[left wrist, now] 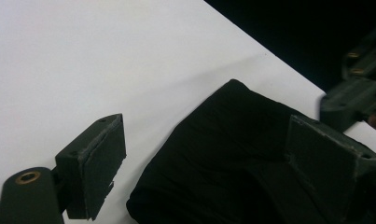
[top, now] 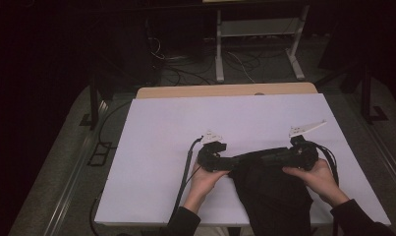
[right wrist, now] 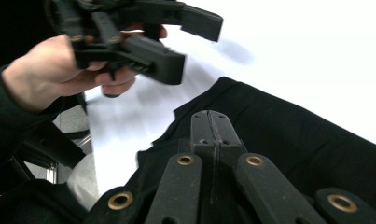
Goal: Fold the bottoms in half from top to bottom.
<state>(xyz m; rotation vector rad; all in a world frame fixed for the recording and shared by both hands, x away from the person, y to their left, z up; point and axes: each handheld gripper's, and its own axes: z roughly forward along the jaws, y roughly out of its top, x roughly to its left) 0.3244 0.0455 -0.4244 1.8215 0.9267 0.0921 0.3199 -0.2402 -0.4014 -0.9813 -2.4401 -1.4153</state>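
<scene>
A black cloth lies at the front of the white board and hangs over its near edge. My left gripper is held at the cloth's left edge, pointing right. In the left gripper view its jaws stand wide open with the cloth lying below and beyond them, untouched. My right gripper points left over the cloth's far edge. Its jaws are pressed together just above the cloth, and I see no fabric between the pads. The left gripper and its hand show beyond them.
The board rests on a wooden table whose far edge shows behind it. A black cable trails from the left gripper over the front edge. Beyond the table, floor cables and a metal stand sit in the dark.
</scene>
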